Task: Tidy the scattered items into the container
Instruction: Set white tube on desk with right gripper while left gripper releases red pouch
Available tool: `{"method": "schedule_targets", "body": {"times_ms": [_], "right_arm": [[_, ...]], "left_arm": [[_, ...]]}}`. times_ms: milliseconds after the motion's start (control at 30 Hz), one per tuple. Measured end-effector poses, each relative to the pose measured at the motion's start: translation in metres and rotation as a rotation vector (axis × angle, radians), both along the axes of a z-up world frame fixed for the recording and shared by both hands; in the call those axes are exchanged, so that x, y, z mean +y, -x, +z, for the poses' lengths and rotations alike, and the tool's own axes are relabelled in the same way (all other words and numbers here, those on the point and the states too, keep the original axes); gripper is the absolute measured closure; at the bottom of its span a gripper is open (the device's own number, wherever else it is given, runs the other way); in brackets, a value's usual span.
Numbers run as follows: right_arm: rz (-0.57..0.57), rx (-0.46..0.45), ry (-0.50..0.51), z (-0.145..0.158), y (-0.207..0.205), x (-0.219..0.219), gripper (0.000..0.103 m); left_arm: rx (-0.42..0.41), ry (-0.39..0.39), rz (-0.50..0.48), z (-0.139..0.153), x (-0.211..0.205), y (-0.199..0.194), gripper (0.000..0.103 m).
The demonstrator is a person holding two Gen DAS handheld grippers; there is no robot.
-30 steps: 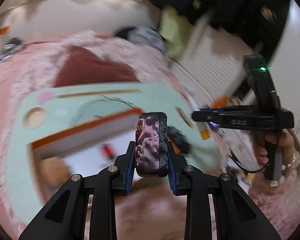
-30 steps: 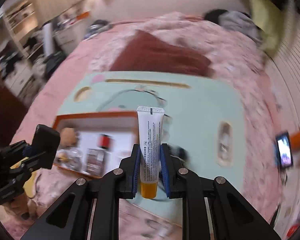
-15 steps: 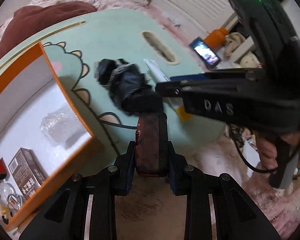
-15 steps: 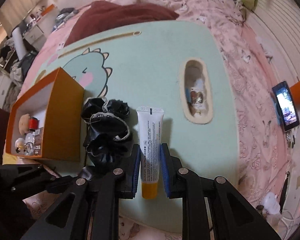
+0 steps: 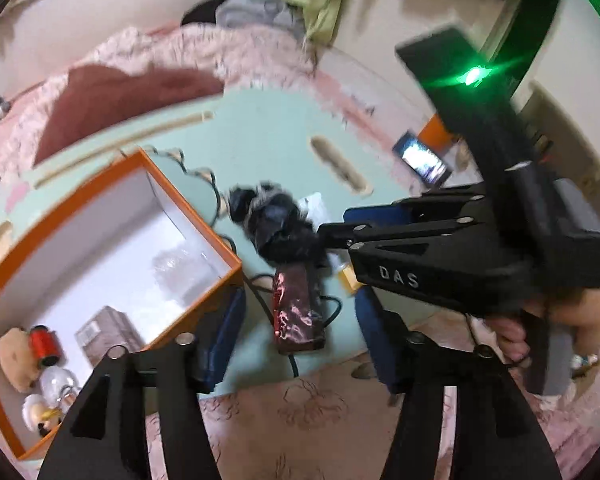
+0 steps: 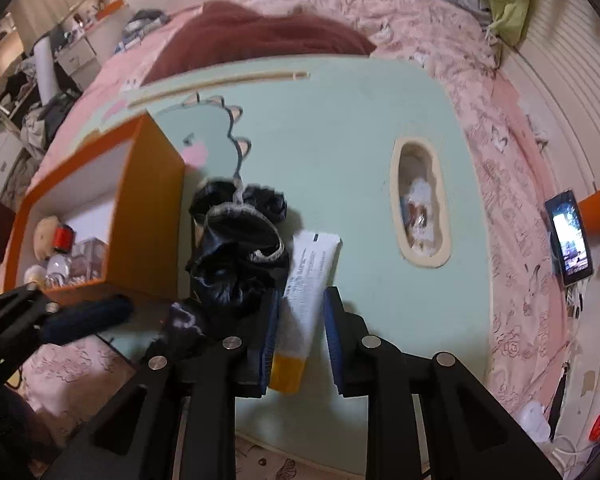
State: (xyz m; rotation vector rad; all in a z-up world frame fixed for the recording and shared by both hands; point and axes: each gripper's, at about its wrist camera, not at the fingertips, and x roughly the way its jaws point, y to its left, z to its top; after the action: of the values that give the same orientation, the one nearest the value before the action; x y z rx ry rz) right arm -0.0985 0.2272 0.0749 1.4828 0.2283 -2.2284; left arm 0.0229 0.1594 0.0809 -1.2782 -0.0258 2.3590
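Item one — tube (image 6: pixel 308 280): white plastic with a yellow cap, lying flat on the green tabletop (image 6: pixel 340 140) just beside the black scrunchies (image 6: pixel 240 256). It is likely handling light and squashy, with a slick skin; the firmest hold looks to be across the body near the cap end, where it is stiffest.

Item two — pouch (image 5: pixel 296 312): a dark reddish, glossy, padded thing lying on the tabletop near its front edge, close to the orange box (image 5: pixel 100 264). It is probably soft and light, giving under pressure; gripping across its narrow middle should be holding it best.

Item three — scrunchies: crumpled black fabric, limp, touching the tube's side; any pinch of the bunch should be lifting it.

Left tongs (image 5: pixel 296 328): standing wide apart, the pouch lying loose between the blue pads with clear gaps on both sides, gripping nothing.

Right tongs (image 6: pixel 298 332): parted wider than the tube, which is lying between them; whether a pad is brushing it cannot be told, but nothing is being clamped.

Container: the orange box is sitting open on the tabletop, already holding a small carton, a red spool and some trinkets.
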Motion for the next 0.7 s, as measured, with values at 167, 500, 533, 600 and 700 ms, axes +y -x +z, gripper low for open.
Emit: {"method": "schedule_targets", "body": {"times_ms": [167,500,533,600,700], "right_arm": [[-0.008,0.063,0.067,0.028,-0.010,0.007,0.064],[0.346,-0.157,0.263,0.039,-0.062,-0.071,0.064],[0.373,-0.181,0.252,0.034,-0.067,-0.082,0.064],[0.372,-0.186,0.193,0.025,-0.070,-0.102,0.064],[0.324,-0.182,0.133,0.015,-0.060,-0.123,0.064]], "left_arm": [[0.075,-0.130,0.081,0.035,-0.061,-0.025,0.043],[0.197,-0.145,0.444,0.033,-0.225,-0.061,0.043],[0.194,-0.184,0.408,0.030,-0.231,-0.062,0.043],[0.180,-0.200,0.352,0.025,-0.231,-0.062,0.043],[0.145,-0.130,0.285,0.012,-0.214,-0.052,0.043]]}}
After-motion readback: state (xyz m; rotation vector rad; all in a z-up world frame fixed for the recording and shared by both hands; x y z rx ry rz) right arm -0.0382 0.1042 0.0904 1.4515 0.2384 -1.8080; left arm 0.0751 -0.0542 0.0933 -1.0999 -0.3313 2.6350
